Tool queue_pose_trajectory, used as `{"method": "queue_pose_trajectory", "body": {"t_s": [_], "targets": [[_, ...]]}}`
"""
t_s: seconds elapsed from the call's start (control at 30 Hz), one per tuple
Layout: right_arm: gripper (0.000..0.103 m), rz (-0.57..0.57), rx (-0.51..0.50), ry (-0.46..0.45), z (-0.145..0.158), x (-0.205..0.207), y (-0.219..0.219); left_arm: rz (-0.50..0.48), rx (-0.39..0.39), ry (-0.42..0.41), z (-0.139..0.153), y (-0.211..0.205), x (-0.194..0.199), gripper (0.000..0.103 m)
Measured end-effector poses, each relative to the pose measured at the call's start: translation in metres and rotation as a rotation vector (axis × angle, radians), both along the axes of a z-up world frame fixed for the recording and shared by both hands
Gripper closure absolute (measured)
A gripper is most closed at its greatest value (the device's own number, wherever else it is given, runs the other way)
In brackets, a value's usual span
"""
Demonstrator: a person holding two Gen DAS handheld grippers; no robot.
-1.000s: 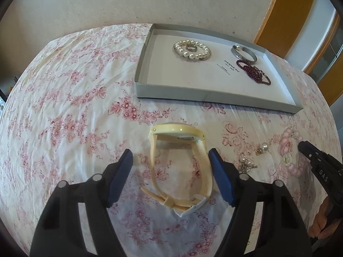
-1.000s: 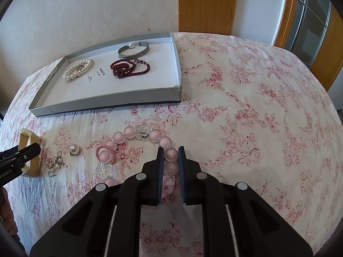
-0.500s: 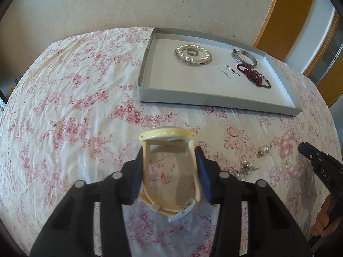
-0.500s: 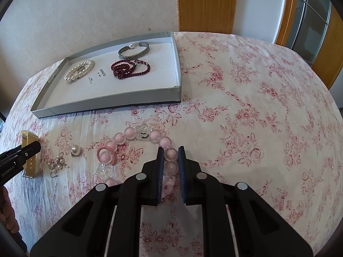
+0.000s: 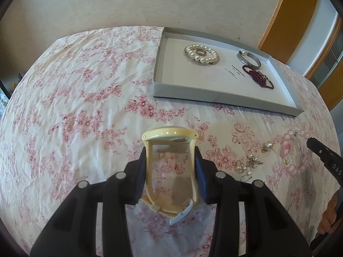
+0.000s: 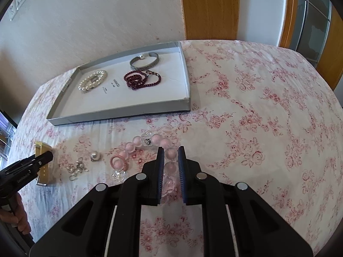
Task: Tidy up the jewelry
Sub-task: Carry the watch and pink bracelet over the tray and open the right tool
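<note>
My left gripper [image 5: 170,154] is shut on a cream wristwatch [image 5: 169,136], its pads pressing both straps, and holds it over the floral tablecloth. My right gripper [image 6: 170,151] is shut on a pink bead bracelet [image 6: 150,142] that lies on the cloth; beads sit between its pads. The grey tray [image 5: 214,94] stands at the back and holds a pearl bracelet [image 5: 201,54], a silver bangle [image 5: 249,59] and a dark red bead bracelet [image 5: 258,76]. The tray also shows in the right wrist view [image 6: 120,112].
Pearl earrings and small silver pieces [image 5: 250,162] lie on the cloth between watch and pink bracelet. They also show in the right wrist view [image 6: 80,167]. A wall and a wooden door frame [image 6: 211,8] stand behind the table.
My left gripper has closed on the watch straps and lifted the watch, drawing back from the tray. My right gripper stays shut on the pink bracelet, shifted slightly.
</note>
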State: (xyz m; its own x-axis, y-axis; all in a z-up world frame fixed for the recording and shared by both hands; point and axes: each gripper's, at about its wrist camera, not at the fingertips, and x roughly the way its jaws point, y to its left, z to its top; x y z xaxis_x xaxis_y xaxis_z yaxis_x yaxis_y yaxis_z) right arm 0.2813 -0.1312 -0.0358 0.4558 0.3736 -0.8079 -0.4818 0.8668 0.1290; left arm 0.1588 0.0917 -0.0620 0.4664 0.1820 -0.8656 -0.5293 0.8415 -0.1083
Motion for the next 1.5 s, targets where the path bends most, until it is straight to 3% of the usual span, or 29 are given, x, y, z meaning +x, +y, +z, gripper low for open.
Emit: {"method": "queue_pose_trajectory", "body": {"t_s": [0.8,1.5], "targets": [[0.089,0.106,0.157,-0.038,0.07,-0.02,0.019,-0.007,-0.007,-0.065,0.031,0.004,-0.001,0.063],[0.089,0.096,0.216,-0.145,0.123,0.024,0.03,-0.049,0.022,-0.126,0.074,0.016,0.036,0.063]]}}
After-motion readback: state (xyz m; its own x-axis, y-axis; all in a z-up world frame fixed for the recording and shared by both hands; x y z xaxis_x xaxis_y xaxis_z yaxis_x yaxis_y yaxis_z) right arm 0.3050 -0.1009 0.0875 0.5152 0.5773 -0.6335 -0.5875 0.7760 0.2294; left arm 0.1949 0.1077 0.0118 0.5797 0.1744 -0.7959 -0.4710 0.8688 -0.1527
